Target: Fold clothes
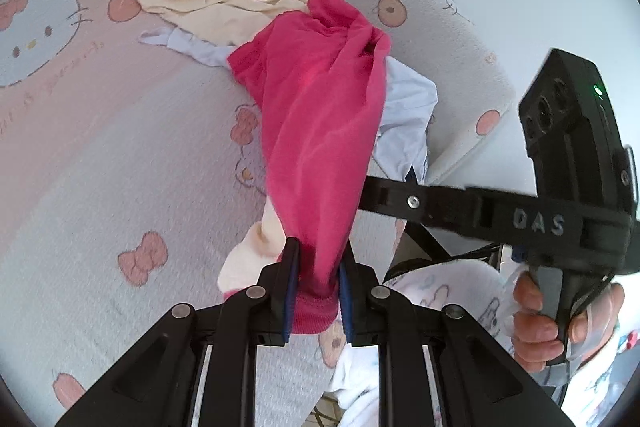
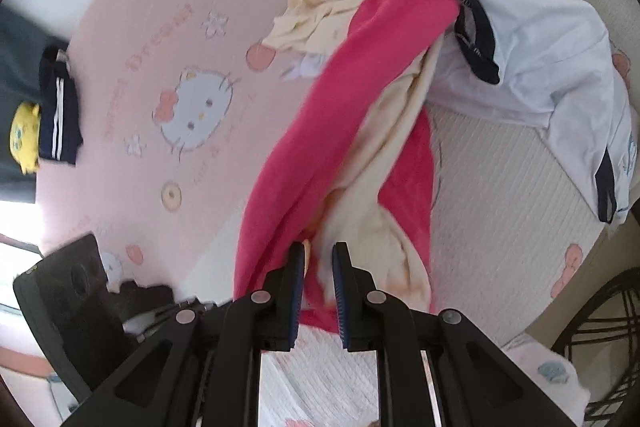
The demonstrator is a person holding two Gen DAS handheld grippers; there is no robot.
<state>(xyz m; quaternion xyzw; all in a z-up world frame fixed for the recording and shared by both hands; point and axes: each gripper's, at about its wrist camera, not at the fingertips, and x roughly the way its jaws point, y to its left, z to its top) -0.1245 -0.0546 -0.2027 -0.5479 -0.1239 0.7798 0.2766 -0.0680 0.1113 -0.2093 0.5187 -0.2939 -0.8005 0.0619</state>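
Observation:
A bright pink garment (image 1: 320,99) with a cream inner side hangs stretched above the bed. My left gripper (image 1: 318,267) is shut on its ribbed hem. My right gripper (image 2: 318,267) is shut on another bunched part of the pink garment (image 2: 352,75), where cream cloth shows between the pads. The far end of the garment still drapes over a cream garment (image 1: 216,7) and a white garment with navy trim (image 2: 540,67) lying on the bed. In the left wrist view the right tool's black body (image 1: 576,155) is at the right, with a hand (image 1: 536,327) on its grip and its tips hidden behind the pink cloth.
The bed has a pink and white cartoon-cat bedspread (image 2: 160,27). Folded dark clothes (image 2: 60,107) and a yellow figure (image 2: 24,135) lie at its far left. A black wire frame (image 2: 600,327) stands off the bed's right edge. The left tool's body (image 2: 68,291) is at the lower left.

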